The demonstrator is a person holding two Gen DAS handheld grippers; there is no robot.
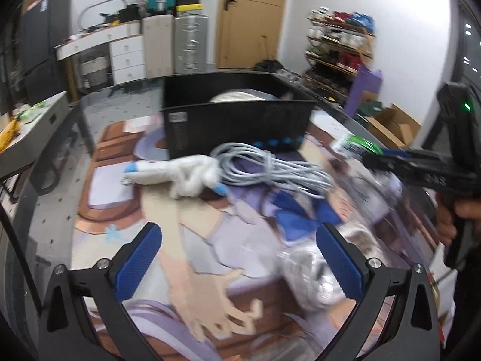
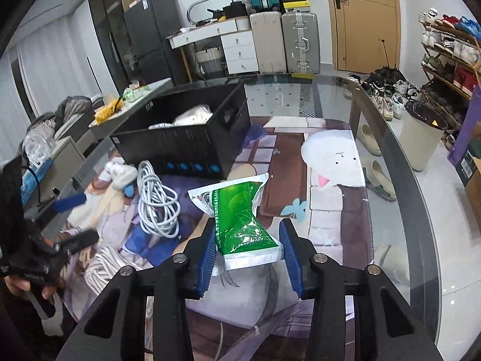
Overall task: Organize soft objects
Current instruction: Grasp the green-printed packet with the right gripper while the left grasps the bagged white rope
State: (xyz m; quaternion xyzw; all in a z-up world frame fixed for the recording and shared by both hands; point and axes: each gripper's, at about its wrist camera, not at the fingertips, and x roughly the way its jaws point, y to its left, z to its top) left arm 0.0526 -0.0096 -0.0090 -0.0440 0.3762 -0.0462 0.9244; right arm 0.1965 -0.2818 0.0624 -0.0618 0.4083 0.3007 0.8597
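My right gripper (image 2: 248,249) is shut on a green and white soft pouch (image 2: 237,213) and holds it above the printed table mat; the pouch also shows in the left wrist view (image 1: 356,147). My left gripper (image 1: 237,267) is open and empty over the mat. A black bin (image 1: 237,111) stands at the back with white soft items inside (image 2: 192,117). In front of it lie a white plush toy with blue tips (image 1: 177,177) and a coiled grey cable (image 1: 270,168). A clear bag with striped fabric (image 2: 102,267) lies at the near left.
The glass table (image 2: 390,156) carries a printed anime mat (image 2: 327,198). A side desk (image 1: 33,132) with clutter stands to the left. Suitcases (image 2: 284,42), a shoe rack (image 2: 451,54) and a bin (image 2: 421,135) stand on the floor beyond.
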